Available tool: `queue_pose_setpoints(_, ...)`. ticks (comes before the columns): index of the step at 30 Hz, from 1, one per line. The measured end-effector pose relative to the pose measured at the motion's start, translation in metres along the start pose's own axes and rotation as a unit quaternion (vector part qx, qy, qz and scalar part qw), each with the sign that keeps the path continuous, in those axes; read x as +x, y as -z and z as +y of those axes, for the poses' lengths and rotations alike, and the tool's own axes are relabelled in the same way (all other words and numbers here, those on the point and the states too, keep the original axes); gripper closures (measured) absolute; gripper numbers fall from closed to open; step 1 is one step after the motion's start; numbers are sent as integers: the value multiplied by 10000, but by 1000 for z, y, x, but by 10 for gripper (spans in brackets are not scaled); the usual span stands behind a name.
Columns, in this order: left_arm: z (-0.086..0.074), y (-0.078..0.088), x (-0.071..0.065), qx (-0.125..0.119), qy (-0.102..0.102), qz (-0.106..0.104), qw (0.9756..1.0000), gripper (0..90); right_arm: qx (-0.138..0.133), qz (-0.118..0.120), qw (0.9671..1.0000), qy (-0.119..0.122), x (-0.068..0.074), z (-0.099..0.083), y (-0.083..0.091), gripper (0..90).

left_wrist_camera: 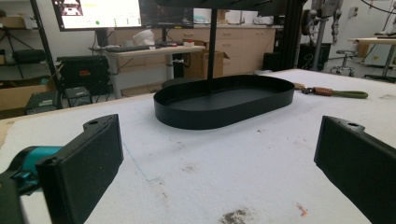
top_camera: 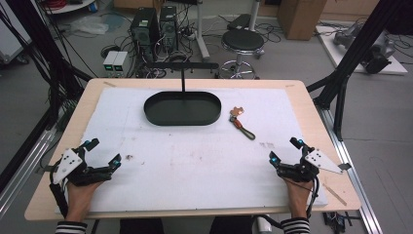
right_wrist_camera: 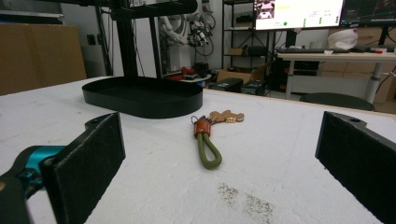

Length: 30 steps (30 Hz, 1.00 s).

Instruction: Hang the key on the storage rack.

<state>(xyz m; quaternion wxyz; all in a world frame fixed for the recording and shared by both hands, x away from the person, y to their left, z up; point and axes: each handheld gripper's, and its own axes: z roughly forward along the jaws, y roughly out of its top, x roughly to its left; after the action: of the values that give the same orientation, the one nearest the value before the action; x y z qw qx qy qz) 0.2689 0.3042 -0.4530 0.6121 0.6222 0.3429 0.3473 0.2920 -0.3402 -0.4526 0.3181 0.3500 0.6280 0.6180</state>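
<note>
1. The left tongs [top_camera: 102, 152] rest at the near left of the tabletop [top_camera: 63, 195], jaws spread wide with nothing between them.
2. The right tongs [top_camera: 284, 149] rest at the near right, jaws likewise spread and empty.
3. The keychain [top_camera: 241, 122] – an olive loop with a brown leather band and a copper-coloured charm – lies flat on the white mat [top_camera: 195, 165], just beside the right end of the black oval tray [top_camera: 156, 117], well apart from both tongs.
4. In the right gripper view the keychain [right_wrist_camera: 208, 140] lies ahead between the jaws, loop end nearest – the tray [right_wrist_camera: 140, 105] stands behind it to the left.
</note>
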Motion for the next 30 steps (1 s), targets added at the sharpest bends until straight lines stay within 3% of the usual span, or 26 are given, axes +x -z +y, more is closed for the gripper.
queue_pose_setpoints(13, 0, 1, 2, -57, 72, -30, 10000, 17, 67, 15, 10000, 18, 1, 1, -1, 4)
queue_pose_setpoints(20, 0, 1, 2, -63, 83, -36, 9999, 17, 396, 63, 9992, 87, 2, 7, -8, 4)
queue_pose_setpoints(30, 0, 0, 3, 0, 140, -23, 9999, 17, 865, 192, 9960, 143, -11, 48, -26, 4)
